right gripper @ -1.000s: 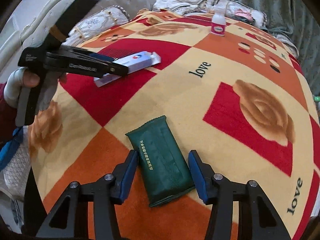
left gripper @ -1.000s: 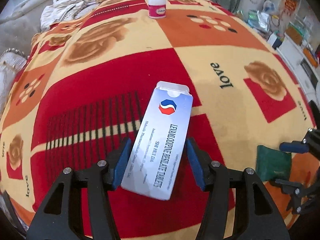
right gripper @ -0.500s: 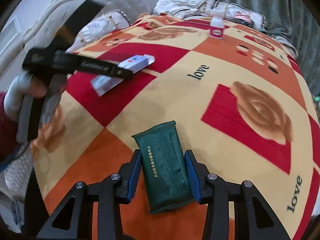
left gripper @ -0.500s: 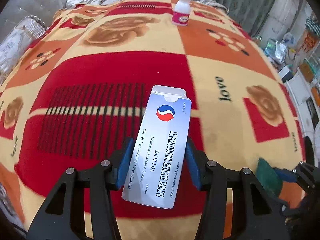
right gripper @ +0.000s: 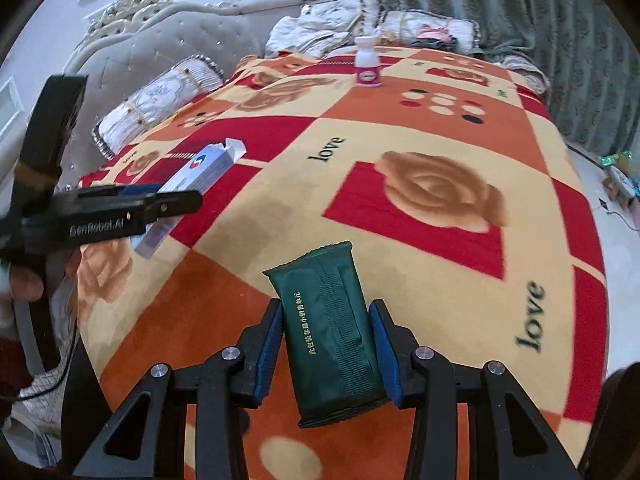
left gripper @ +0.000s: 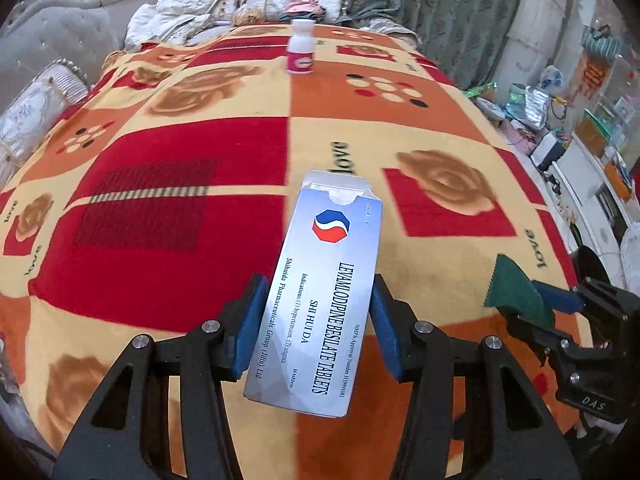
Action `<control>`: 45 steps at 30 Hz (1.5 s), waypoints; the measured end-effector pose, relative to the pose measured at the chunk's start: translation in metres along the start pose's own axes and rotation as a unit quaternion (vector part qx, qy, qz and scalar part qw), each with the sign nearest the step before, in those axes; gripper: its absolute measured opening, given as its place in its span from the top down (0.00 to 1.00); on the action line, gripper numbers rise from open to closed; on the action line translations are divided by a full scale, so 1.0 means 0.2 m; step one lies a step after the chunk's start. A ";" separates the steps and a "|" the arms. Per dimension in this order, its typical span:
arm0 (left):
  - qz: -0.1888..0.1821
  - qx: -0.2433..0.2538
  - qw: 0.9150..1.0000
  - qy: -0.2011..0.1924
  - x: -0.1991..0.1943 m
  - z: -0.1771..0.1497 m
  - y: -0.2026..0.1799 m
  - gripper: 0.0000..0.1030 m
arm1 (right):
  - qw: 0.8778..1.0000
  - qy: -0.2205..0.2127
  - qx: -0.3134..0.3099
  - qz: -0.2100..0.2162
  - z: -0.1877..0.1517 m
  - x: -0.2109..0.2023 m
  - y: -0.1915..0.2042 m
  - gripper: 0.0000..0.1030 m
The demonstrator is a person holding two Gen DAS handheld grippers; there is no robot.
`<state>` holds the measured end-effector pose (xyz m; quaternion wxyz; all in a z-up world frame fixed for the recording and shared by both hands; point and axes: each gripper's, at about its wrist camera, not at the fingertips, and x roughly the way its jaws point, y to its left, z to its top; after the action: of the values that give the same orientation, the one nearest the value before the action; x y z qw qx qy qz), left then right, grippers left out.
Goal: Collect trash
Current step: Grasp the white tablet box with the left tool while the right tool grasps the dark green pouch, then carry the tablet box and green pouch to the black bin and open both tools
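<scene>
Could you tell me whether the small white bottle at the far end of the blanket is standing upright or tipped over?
Upright. The bottle stands on its base on the blanket, cap on top, pink label level.

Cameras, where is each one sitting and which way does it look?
Left wrist: on the left gripper, looking along its fingers at the tablet box they clamp.
Right wrist: on the right gripper, looking at its green packet; a hand shows at the left edge.
Shared: the white bottle and blanket.
</scene>
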<state>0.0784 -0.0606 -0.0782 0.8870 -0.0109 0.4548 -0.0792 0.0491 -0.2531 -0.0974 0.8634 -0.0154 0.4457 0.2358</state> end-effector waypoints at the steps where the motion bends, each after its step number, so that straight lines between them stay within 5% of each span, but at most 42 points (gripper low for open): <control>1: -0.003 0.002 1.000 -0.001 -0.01 -0.01 -0.03 0.52 | 1.000 -0.002 0.002 -0.003 -0.01 -0.02 -0.01 0.59; 45: -0.064 0.127 0.989 -0.035 -0.11 -0.08 -0.97 0.52 | 0.987 -0.062 0.115 -0.093 -0.33 -0.55 -0.56 0.59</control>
<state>0.0284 -0.2474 -0.0526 0.8894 0.0701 0.4084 -0.1929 -0.0083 -0.4114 -0.0714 0.9034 0.0575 0.4124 0.1022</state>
